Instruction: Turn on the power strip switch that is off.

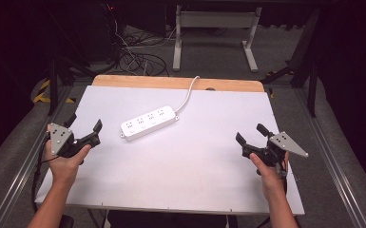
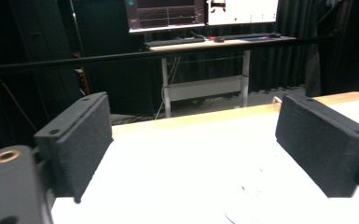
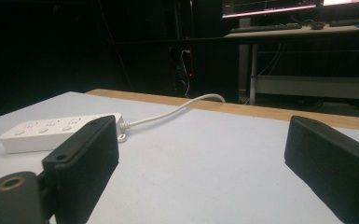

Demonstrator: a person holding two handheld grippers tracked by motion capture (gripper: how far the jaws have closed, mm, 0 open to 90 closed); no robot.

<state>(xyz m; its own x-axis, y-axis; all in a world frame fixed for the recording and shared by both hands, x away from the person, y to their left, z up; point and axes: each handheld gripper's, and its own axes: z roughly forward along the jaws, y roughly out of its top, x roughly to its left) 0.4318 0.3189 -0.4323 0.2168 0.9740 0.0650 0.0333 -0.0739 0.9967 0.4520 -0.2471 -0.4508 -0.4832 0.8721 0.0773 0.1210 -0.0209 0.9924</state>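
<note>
White tabletop (image 1: 180, 171) with a wooden strip along its far edge, seen from above and along each gripper. A white power strip (image 1: 149, 123) lies flat, slightly left of centre and toward the far side, set at a slant; its white cord (image 1: 188, 95) runs from its right end to the far edge and drops out of sight there. From the right gripper view the power strip (image 3: 51, 132) sits to the left, with the cord (image 3: 177, 111) curving away toward the wooden edge.

The left gripper (image 1: 82, 131) is held at the near left of the tabletop, its fingers (image 2: 79, 140) spread wide with nothing between them. The right gripper (image 1: 251, 134) is held at the near right, fingers (image 3: 86, 158) likewise spread and empty (both pairs stand well apart from the strip).

Judged from this layout, work on the power strip has not yet begun: no contact is made and the strip rests untouched. Reaching, grasping and whatever handling follows are all left to do.
</note>
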